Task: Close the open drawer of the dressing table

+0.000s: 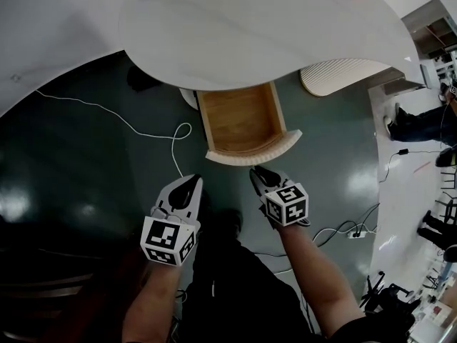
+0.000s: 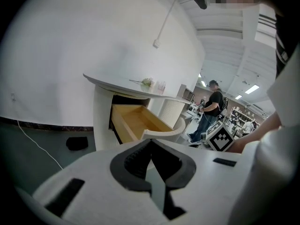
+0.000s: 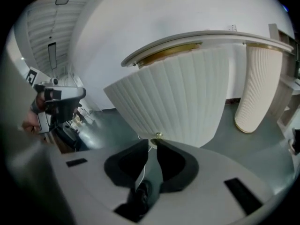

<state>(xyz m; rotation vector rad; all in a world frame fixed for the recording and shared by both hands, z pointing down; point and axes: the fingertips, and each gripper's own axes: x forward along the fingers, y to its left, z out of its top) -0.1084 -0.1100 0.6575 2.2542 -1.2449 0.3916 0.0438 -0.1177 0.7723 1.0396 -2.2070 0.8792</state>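
The dressing table's drawer (image 1: 241, 117) stands pulled out from under the white tabletop (image 1: 235, 27), its wooden inside bare. Its curved, ribbed white front (image 1: 254, 153) faces me. My right gripper (image 1: 257, 171) is shut, its tips just short of that front. In the right gripper view the ribbed front (image 3: 178, 97) fills the middle and its small brass knob (image 3: 158, 135) sits right at the right gripper (image 3: 152, 144) tips. My left gripper (image 1: 191, 182) is shut, lower and to the left, apart from the drawer. The left gripper view shows the left gripper (image 2: 151, 143) and the drawer (image 2: 140, 122) from the side.
A white cable (image 1: 143, 131) snakes over the dark green floor left of the drawer. A ribbed white table leg (image 1: 343, 77) stands to the right. A power strip (image 1: 355, 233) lies right of my arm. Seated people's legs (image 1: 421, 123) are far right. A person (image 2: 211, 109) stands far off.
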